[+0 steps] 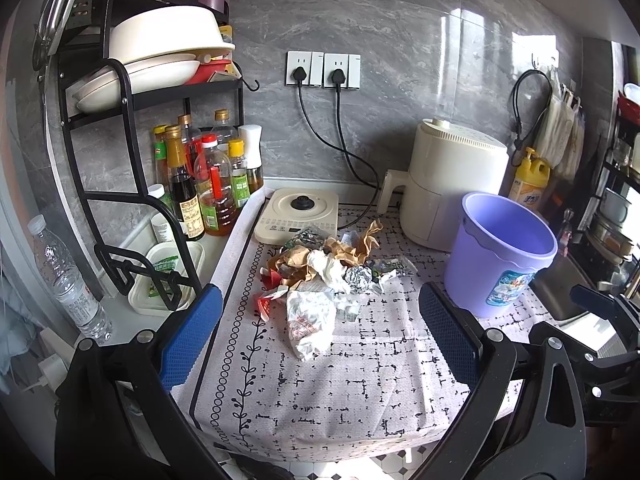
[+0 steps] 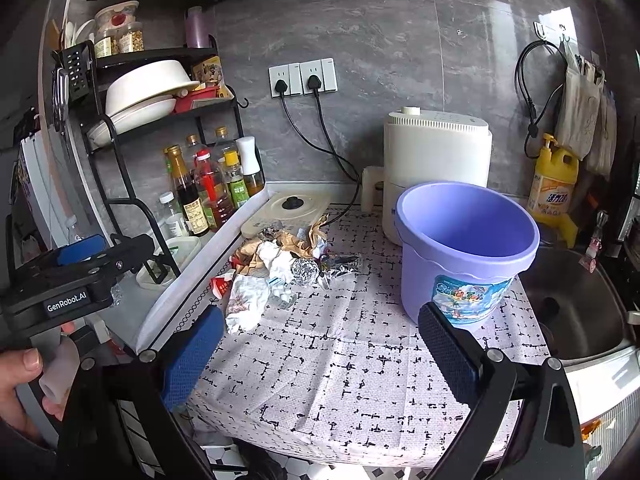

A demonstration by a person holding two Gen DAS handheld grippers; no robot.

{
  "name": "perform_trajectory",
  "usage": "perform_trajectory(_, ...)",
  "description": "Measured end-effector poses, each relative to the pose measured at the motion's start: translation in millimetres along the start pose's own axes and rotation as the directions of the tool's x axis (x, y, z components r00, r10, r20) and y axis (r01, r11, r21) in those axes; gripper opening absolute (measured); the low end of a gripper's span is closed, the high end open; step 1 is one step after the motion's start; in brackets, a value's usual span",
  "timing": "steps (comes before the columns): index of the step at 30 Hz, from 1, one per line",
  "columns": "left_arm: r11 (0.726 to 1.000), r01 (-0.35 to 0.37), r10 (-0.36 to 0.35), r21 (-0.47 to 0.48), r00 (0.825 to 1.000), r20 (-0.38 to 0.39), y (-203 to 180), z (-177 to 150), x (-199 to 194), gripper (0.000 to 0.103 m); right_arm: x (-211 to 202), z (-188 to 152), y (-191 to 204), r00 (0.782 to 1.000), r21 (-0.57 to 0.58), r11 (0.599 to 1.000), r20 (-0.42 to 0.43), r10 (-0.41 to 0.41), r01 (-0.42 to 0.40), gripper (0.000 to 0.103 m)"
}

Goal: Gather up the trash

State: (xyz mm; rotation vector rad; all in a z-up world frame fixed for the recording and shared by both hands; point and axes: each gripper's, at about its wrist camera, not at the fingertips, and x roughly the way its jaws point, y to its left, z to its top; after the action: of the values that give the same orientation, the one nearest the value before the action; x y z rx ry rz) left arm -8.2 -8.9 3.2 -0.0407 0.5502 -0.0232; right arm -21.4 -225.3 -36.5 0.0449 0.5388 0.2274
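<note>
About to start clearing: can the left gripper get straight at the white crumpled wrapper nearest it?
Probably yes. The left gripper is open and empty, and the white wrapper lies at the pile's near edge on bare cloth, nothing between.

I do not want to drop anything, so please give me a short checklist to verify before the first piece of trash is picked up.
1. Left gripper open and holding nothing: ok.
2. Right gripper open and holding nothing: ok.
3. Purple bucket upright, mouth unobstructed: ok.
4. Trash pile reachable on the cloth, nothing lying over it: ok.
5. White crumpled wrapper nearest to the left gripper, free at the pile's edge: ok.
6. Bucket already contains trash: cannot tell, its bottom is hidden.
</note>
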Motion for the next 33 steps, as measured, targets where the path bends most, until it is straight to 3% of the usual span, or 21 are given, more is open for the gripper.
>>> perform_trajectory(17,1.000,0.000,0.000,0.005,1.000,-0.018,-4,0,8,0.097,1,3,-4,1.000,0.001,1.000,0.020,-0.010,0.010,0.095)
perform_trajectory(27,0.999,-0.033,0.030,-0.028,0.996,-0.087,6,-7,32,0.097,28,1,-12,0.999,0.019,1.000,-0.047,-0.002,0.003,0.095)
perform_trajectory(33,0.997,-0.040,0.030,-0.069,0.990,-0.139,25,-11,60,0.085,55,1,-12,0.995,0.025,1.000,-0.098,0.010,-0.007,0.092)
